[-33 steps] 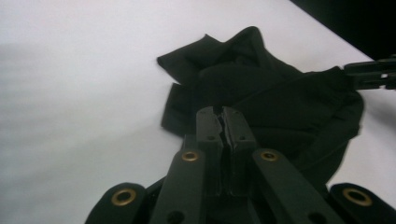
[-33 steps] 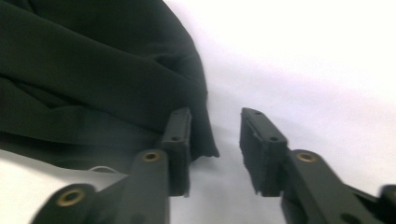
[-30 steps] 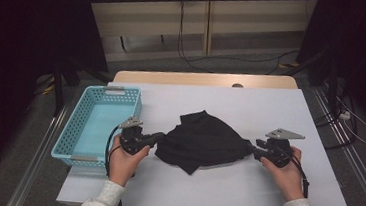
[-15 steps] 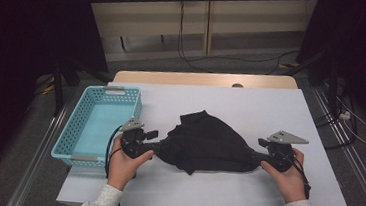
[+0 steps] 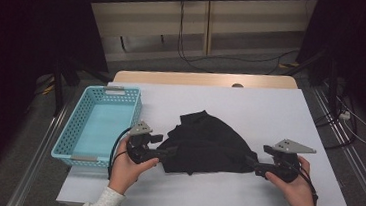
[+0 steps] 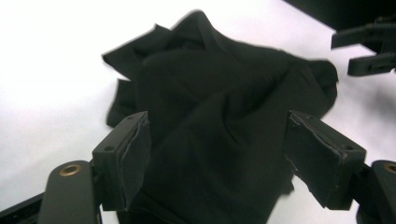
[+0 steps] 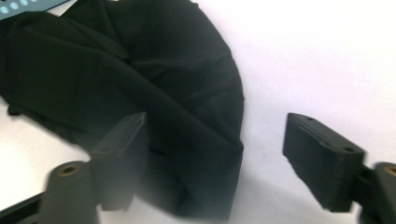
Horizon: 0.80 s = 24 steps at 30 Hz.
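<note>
One crumpled black cloth garment (image 5: 206, 145) lies on the white table top (image 5: 270, 115), just right of the turquoise perforated plastic basket (image 5: 100, 123) in the high view. Its long axis runs across the table, away from the basket, with a blunt peak pointing toward the far edge. The left gripper (image 5: 164, 152) sits at the end nearest the basket, the right gripper (image 5: 252, 163) at the end far from the basket. Compared with a second ago, the cloth lies flatter and slacker, and the right gripper has drawn slightly away from the basket.

From the left gripper view, the left gripper (image 6: 217, 154) has just been opening; its jaws stand spread, with the garment (image 6: 219, 116) lying loose between them.

From the right gripper view, the right gripper (image 7: 215, 161) has likewise just been opening; its jaws stand wide, the garment's (image 7: 140, 79) edge reaching between them, nearer the one jaw, pressed by neither.
</note>
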Tool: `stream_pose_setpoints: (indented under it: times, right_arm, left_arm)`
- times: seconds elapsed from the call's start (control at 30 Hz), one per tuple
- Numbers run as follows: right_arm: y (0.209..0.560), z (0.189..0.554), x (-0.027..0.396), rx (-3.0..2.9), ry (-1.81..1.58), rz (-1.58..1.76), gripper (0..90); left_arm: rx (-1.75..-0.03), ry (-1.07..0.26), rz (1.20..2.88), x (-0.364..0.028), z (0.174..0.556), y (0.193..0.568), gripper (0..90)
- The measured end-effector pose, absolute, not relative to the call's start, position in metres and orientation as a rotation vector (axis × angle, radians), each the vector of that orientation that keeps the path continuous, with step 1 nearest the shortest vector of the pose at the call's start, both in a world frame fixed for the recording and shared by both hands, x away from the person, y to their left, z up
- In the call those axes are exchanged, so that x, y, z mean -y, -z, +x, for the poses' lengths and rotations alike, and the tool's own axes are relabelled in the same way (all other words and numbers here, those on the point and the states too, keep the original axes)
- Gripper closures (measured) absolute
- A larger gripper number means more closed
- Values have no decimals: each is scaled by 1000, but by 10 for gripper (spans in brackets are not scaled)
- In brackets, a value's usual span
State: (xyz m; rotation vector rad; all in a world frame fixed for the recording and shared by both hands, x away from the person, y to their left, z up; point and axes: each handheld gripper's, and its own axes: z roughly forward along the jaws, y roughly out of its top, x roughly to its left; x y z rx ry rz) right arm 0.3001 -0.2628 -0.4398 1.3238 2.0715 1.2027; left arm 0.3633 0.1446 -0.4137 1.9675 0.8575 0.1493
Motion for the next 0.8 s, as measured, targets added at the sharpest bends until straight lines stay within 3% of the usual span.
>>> stream_pose_setpoints:
  times: [0.53, 0.8]
  right_arm:
    - [447, 280, 271, -2107, -1110, 1292, 111]
    - [446, 281, 269, -2088, -1108, 1293, 127]
  left_arm:
    - [-830, -129, 2008, -150, 347, 420, 204]
    - [-834, -145, 2043, -154, 338, 424, 217]
